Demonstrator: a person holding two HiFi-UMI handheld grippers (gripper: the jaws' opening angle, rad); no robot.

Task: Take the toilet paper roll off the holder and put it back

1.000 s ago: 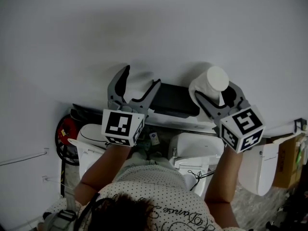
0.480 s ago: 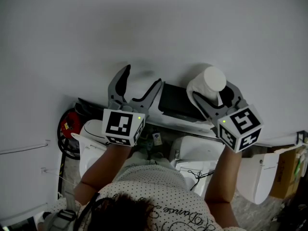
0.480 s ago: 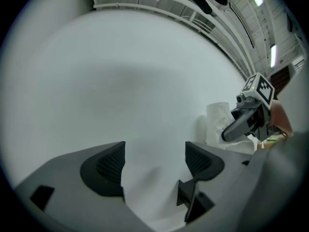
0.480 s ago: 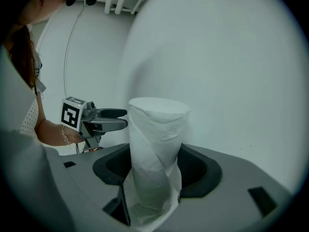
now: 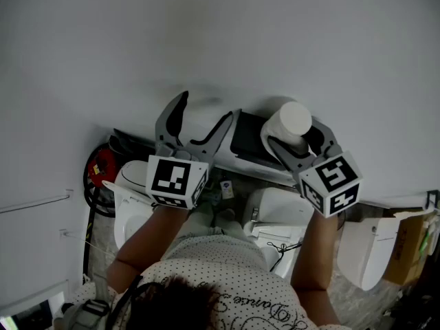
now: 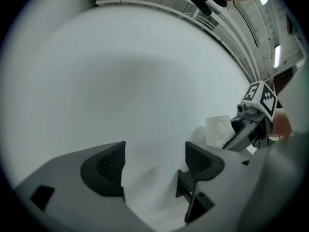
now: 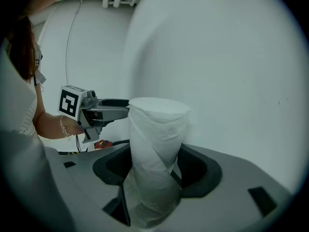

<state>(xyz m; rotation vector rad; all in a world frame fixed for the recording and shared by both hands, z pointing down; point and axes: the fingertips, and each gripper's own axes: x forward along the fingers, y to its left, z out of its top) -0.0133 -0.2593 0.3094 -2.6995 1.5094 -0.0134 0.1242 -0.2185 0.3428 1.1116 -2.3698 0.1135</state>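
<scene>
Though cluttered low down, bare and smooth higher up: plain pale wall (image 5: pixel 206 33) across the whole upper half of the head view, and behind both sets of jaws in the two gripper views. Fixed to that wall, between the two hands, a dark box-shaped fitting (image 5: pixel 251 141). Below it, white toilets (image 5: pixel 278 208) in a row, with a red object (image 5: pixel 100 165) and dark cables at the left, a cardboard box (image 5: pixel 411 239) at the right edge, and mottled floor (image 5: pixel 357 294) in the gaps. Left tool (image 5: pixel 204 108) held up close to the wall, jaws wide apart, only wall showing between the pads. Right tool (image 5: pixel 294 137) clamped on the toilet paper roll (image 5: pixel 294 117), pads pressing on the lower part from both sides, roll standing upright out of the jaws. Roll near the wall and just right of the dark fitting; touching either or not, impossible to tell. Open wall above and to the left of both tools; tightest room downward, toward the fitting's edge and the toilet rims.
</scene>
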